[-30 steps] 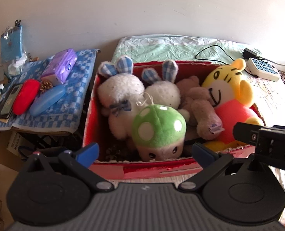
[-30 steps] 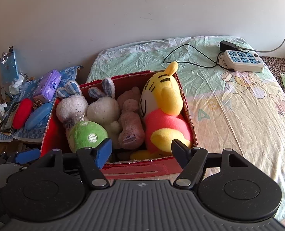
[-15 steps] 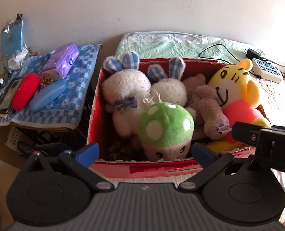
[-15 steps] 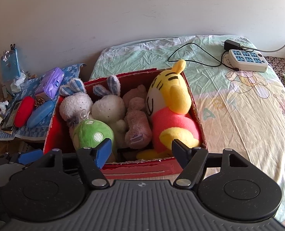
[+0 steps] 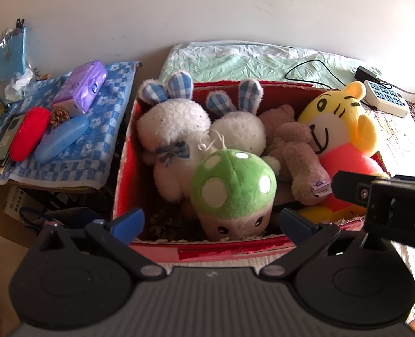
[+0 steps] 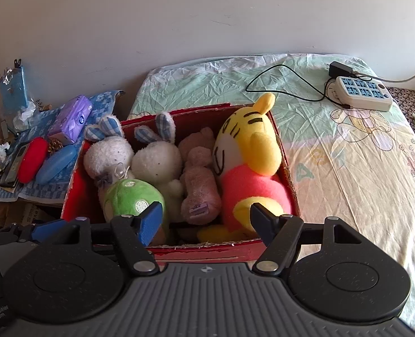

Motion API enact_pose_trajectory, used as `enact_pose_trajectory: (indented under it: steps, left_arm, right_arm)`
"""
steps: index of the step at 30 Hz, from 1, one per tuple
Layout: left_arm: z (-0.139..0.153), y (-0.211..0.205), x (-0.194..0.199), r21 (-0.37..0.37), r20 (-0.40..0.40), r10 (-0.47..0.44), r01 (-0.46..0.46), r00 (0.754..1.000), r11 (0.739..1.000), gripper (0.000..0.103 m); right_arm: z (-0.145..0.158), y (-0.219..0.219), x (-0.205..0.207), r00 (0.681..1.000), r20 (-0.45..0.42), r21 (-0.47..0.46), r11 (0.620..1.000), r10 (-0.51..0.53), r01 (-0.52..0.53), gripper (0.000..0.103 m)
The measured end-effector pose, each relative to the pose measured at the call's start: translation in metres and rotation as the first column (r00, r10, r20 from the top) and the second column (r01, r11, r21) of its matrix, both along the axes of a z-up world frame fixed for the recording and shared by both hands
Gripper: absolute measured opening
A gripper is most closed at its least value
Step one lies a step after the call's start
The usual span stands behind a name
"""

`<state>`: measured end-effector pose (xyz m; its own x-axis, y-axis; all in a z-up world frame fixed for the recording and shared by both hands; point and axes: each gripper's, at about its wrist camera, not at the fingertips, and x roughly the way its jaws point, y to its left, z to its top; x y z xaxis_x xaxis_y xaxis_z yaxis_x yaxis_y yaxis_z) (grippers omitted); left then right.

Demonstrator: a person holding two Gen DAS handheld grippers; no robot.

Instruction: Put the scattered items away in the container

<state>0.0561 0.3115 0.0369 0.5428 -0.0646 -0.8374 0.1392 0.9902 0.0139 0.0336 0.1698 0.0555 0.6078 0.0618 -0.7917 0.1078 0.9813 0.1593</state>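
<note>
The red cardboard box (image 6: 287, 179) on the bed (image 6: 348, 168) already holds the plush toys: two white rabbits, a brown bear, the yellow tiger (image 6: 249, 163) and the green mushroom (image 5: 232, 188) at its near wall. Both the left tongs (image 5: 211, 220) and the right tongs (image 6: 206, 220) hang spread and empty just before the box. The packing looks finished; next, probably check beside the box for strays.
</note>
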Motion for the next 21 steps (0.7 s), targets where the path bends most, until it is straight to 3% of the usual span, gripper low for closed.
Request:
enact_pose_trajectory:
  steps: [21]
  left_arm:
    - [-0.003,-0.005,0.011,0.013,-0.009,-0.001,0.001,1.0,1.0,0.103]
  right_arm:
    - [-0.009,-0.009,0.014,1.0,-0.006,-0.056,0.998,-0.008,0.007,0.073]
